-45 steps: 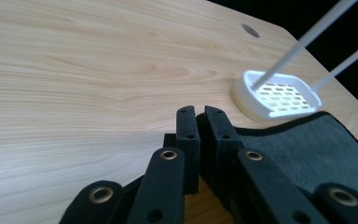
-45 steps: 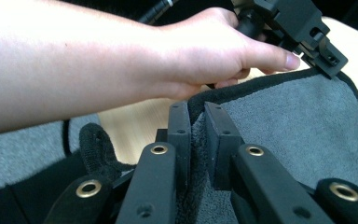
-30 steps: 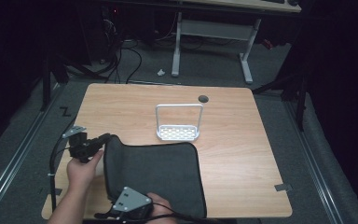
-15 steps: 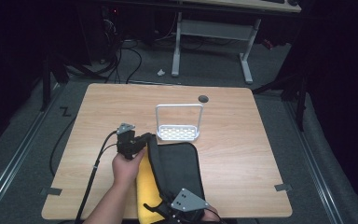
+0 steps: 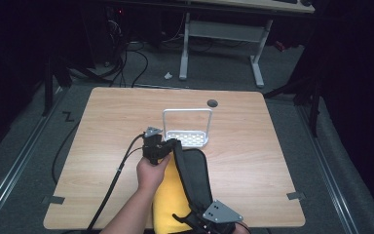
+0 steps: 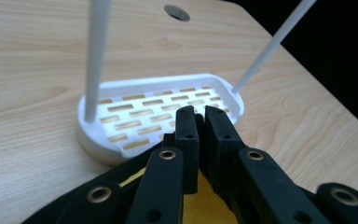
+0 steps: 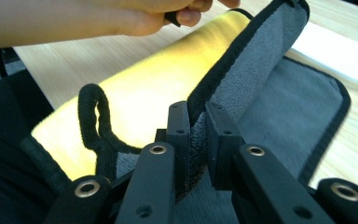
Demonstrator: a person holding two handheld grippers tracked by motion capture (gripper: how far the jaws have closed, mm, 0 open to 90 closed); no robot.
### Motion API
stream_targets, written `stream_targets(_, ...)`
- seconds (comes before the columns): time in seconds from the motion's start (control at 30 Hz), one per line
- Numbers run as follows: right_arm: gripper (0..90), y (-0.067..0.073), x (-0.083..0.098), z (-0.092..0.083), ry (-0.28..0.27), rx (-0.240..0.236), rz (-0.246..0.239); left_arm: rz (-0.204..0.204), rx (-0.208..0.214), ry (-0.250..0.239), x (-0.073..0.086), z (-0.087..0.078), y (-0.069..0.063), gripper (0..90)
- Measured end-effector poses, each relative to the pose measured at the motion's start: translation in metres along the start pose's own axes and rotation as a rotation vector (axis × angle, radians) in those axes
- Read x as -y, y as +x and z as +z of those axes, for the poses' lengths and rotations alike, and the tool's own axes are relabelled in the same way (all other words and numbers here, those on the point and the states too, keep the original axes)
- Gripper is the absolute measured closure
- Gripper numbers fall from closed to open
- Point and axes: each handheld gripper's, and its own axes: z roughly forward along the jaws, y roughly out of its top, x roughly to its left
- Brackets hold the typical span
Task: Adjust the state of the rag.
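Observation:
A grey cloth (image 5: 197,173) with a black hem and a yellow underside (image 5: 168,202) lies on the wooden table (image 5: 102,126), its left edge lifted and turned over to the right. My left gripper (image 5: 168,145) is shut on the far corner of that edge, just in front of the white rack (image 5: 187,139). In the left gripper view the jaws (image 6: 200,114) pinch the black hem (image 6: 98,184) close to the rack's slotted base (image 6: 158,83). My right gripper (image 5: 195,222) is shut on the near corner. In the right gripper view its jaws (image 7: 196,109) squeeze the grey pile (image 7: 261,79).
The white rack has a tall wire hoop (image 5: 186,111) over its base. A black hanging loop (image 7: 91,116) dangles from the cloth's near corner. A round cable hole (image 5: 212,103) sits at the table's far side. Bare wood lies left and right of the cloth.
Both hands have moved right, carrying the cloth's left edge up and over. The cloth went from flat and grey to half turned, with its yellow underside showing.

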Motion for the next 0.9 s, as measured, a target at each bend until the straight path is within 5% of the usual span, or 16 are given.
stream_targets(0.43, 80.2, -0.005, 0.015, -0.015, 0.017, 0.028, 0.029, 0.017, 0.061, 0.021, 0.000, 0.025, -0.031, 83.6)
stream_targets(0.53, 71.1, -0.006, 0.013, -0.016, 0.003, 0.039, 0.030, 0.011, 0.075, 0.041, 0.002, 0.036, -0.036, 83.0)
stream_targets(0.67, 66.5, -0.014, 0.012, -0.022, -0.033, 0.081, 0.065, -0.019, 0.114, 0.039, 0.005, 0.042, -0.039, 67.1)
stream_targets(0.9, 66.5, -0.026, 0.015, -0.020, -0.024, 0.097, 0.102, 0.028, 0.119, 0.037, 0.007, 0.033, -0.038, 56.8)
